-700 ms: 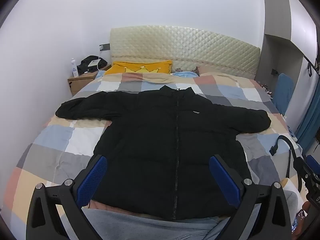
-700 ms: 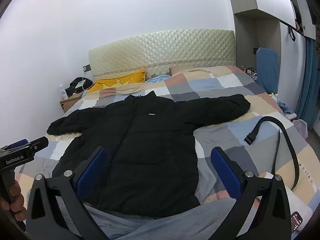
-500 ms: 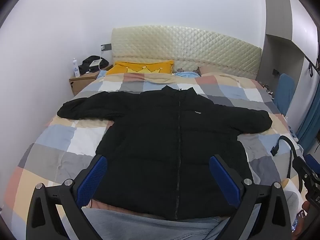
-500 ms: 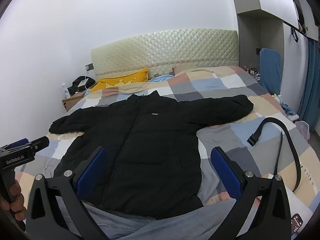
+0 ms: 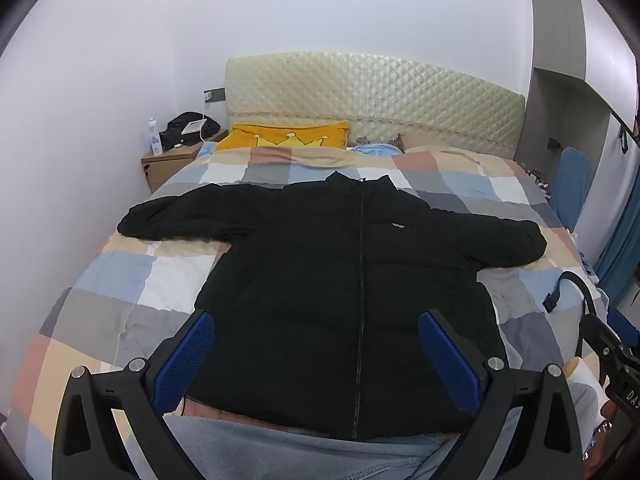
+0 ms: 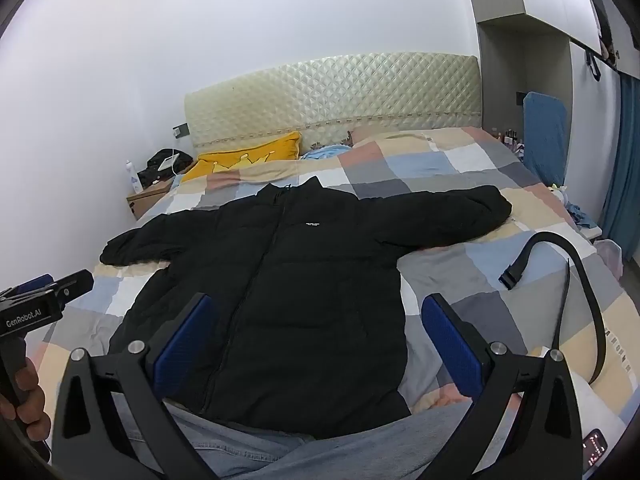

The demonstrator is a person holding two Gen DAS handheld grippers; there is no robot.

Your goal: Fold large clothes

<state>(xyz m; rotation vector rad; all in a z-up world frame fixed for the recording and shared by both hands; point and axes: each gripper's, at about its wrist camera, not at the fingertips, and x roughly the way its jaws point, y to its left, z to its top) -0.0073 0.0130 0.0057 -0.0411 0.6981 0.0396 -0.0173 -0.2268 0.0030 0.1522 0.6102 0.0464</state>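
A black puffer jacket (image 5: 340,280) (image 6: 288,280) lies flat and zipped on the checked bedspread (image 5: 128,280), front up, collar toward the headboard, both sleeves spread out sideways. My left gripper (image 5: 316,356) hovers open above the jacket's lower hem, with nothing between its blue pads (image 5: 188,356). My right gripper (image 6: 316,348) is open too, above the jacket's lower right side, apart from the fabric. In the right wrist view the left gripper's body (image 6: 36,308) shows at the left edge, held by a hand (image 6: 28,400).
A black strap with a buckle (image 6: 560,280) curls on the bed right of the jacket. A yellow pillow (image 5: 288,138) lies by the padded headboard (image 5: 372,96). A nightstand (image 5: 168,164) with a bottle stands far left. Jeans-clad legs (image 5: 300,456) fill the near edge.
Both views have crept slightly forward toward the jacket. The jacket and strap lie as before, and both grippers stay open.
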